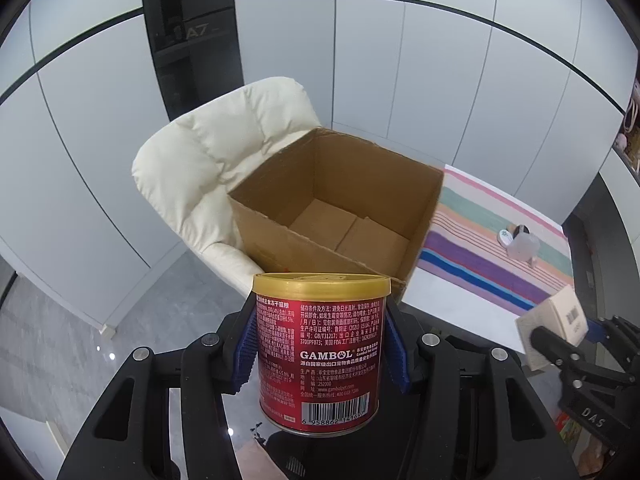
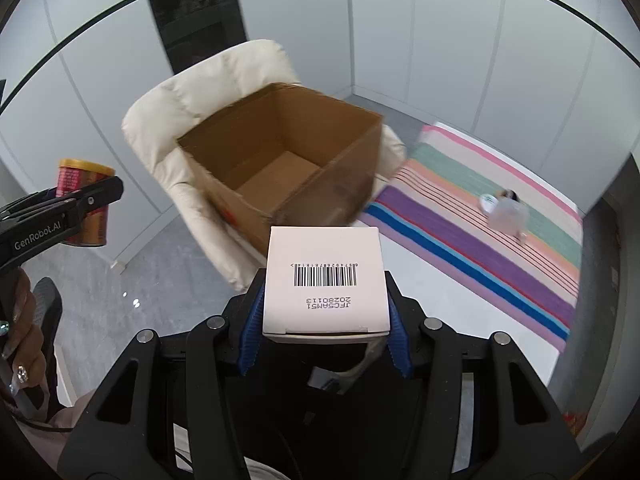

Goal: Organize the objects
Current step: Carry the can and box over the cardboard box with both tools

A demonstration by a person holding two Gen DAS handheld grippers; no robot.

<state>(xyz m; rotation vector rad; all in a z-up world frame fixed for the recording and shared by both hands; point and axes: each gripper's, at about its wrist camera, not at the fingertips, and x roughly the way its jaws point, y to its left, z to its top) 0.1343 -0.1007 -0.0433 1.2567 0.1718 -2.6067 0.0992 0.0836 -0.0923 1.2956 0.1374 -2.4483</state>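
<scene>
Red with a gold lid and white print, the can (image 1: 320, 350) sits upright, clamped in the left gripper (image 1: 320, 354) fingers. Right gripper (image 2: 326, 320) fingers clamp a white barcoded box (image 2: 325, 280). Both hover before the open cardboard box (image 1: 344, 204) on a cream chair (image 1: 200, 160); its front wall is motion-blurred in the right view.

A cream padded chair (image 1: 208, 160) carries an open cardboard box (image 1: 340, 208), which sits on its seat. At about three o'clock from the box, a white table (image 2: 452, 300) bears a striped cloth (image 2: 500, 216); a small blurred item (image 2: 504, 208) lies on the cloth.
</scene>
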